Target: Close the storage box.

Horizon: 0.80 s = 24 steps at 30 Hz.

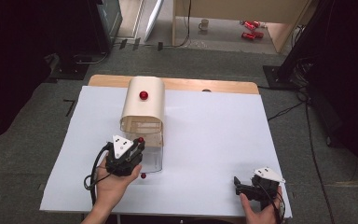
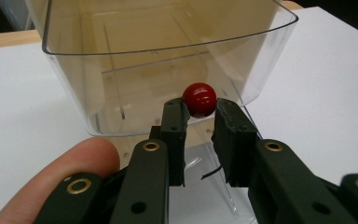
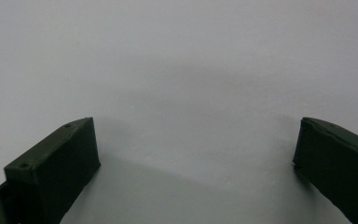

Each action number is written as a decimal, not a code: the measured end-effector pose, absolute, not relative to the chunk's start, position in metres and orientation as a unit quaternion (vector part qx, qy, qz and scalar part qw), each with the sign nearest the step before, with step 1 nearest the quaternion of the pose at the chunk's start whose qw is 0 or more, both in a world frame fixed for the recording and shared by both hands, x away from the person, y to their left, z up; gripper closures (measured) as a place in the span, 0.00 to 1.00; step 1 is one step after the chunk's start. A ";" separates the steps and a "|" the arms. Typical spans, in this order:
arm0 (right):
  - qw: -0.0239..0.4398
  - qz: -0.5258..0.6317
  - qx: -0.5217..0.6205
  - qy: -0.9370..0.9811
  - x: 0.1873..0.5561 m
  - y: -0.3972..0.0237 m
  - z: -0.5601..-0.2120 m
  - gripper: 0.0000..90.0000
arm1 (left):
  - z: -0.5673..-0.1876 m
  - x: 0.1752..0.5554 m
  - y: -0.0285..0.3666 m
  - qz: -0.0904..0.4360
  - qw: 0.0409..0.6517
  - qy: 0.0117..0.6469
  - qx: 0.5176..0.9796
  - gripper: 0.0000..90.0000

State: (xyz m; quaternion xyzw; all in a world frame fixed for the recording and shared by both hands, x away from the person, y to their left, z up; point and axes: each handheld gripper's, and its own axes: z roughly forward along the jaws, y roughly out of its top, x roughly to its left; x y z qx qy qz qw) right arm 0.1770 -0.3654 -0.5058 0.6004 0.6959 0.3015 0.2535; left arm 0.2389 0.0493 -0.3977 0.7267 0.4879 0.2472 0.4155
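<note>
The left gripper [image 1: 137,142] sits toward the front-left of the white table [image 1: 214,140], its jaws clamped on a small red ball knob [image 2: 199,99] that belongs to a clear plastic lid [image 2: 168,60]. In the left gripper view the lid's curved wall rises just behind the jaw tips, tilted up from the table. From the high view, the lid stands against the front of a cream, arch-topped bread box [image 1: 143,105] near the middle of the table's far edge; a second red knob [image 1: 143,95] sits on the box's top. The right gripper [image 1: 237,183] rests near the front-right corner, well apart from the box, its jaws spread wide over bare table with nothing between them.
</note>
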 end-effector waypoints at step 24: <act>0.253 0.301 0.600 0.697 0.177 -0.366 -0.506 0.00 | -0.411 0.236 0.056 0.239 0.402 0.493 0.734 0.53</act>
